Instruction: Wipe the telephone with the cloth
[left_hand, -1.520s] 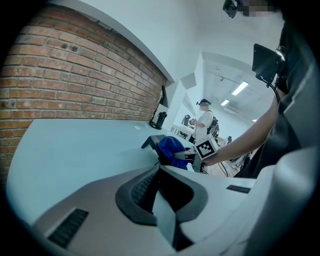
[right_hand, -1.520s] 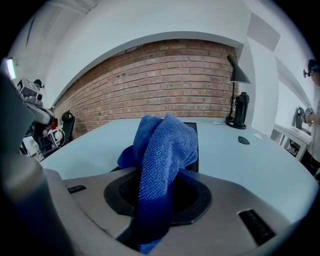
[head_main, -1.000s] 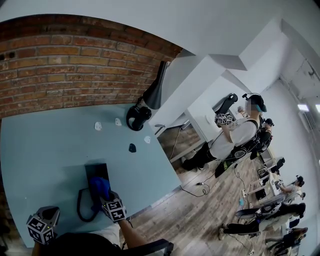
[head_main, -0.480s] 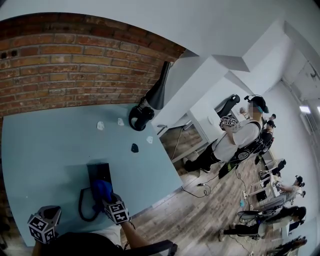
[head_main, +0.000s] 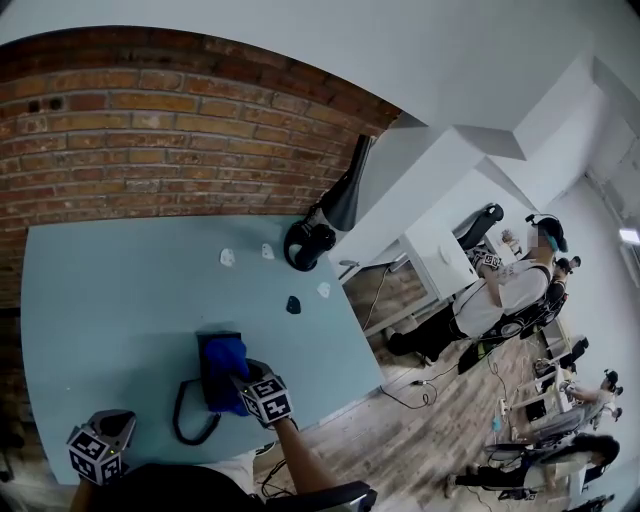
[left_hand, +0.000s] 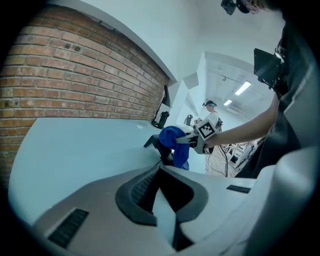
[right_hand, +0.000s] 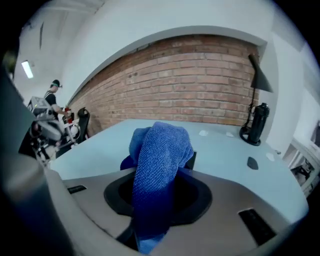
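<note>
One nubby blue cloth (right_hand: 160, 150), wedge-shaped black telephone (left_hand: 151, 142)

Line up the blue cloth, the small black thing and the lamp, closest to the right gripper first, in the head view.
1. Blue cloth, clamped in the right gripper.
2. Small black thing, farther up the table.
3. Lamp, by the brick wall.
</note>
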